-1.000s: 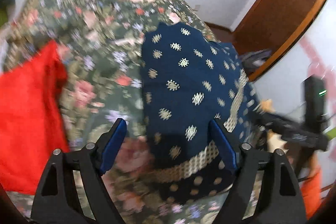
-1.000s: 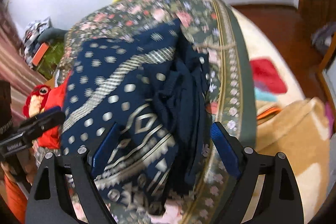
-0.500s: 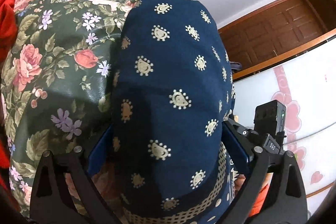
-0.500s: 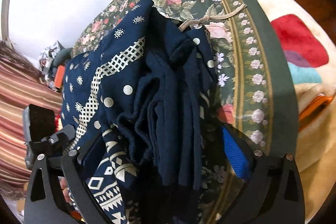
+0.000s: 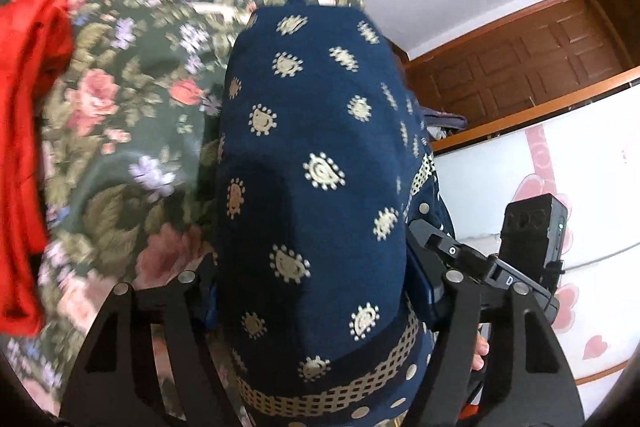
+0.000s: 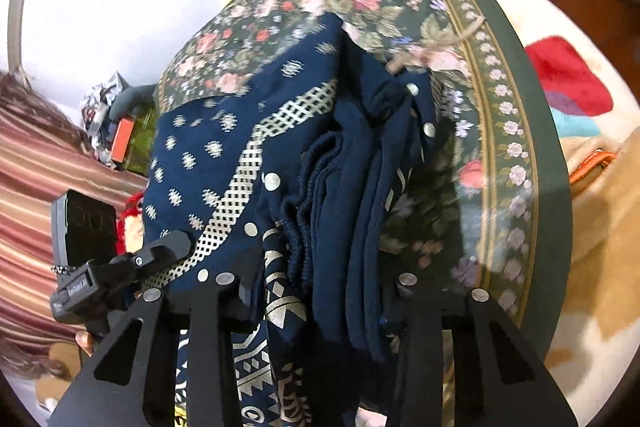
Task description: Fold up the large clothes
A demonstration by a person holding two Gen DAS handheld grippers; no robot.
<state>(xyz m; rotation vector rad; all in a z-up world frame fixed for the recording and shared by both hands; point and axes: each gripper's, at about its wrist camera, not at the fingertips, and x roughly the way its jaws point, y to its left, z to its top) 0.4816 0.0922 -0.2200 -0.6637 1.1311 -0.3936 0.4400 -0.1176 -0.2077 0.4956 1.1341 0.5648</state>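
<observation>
Navy garment gathered between both grippers on the bed.

Garment [image 5: 312, 163], navy with cream motifs and a lattice band, lies bunched on the floral cover [image 5: 120, 99]. Left gripper [image 5: 312, 291]: jaws closing, fabric fills the gap and meets both fingers. Right gripper [image 6: 320, 295]: jaws closing, pleated folds [image 6: 332, 195] packed between the fingers. Red cloth [image 5: 28, 147] lies left of the garment, apart from it. Wooden door [image 5: 520, 67] beyond the bed.
</observation>
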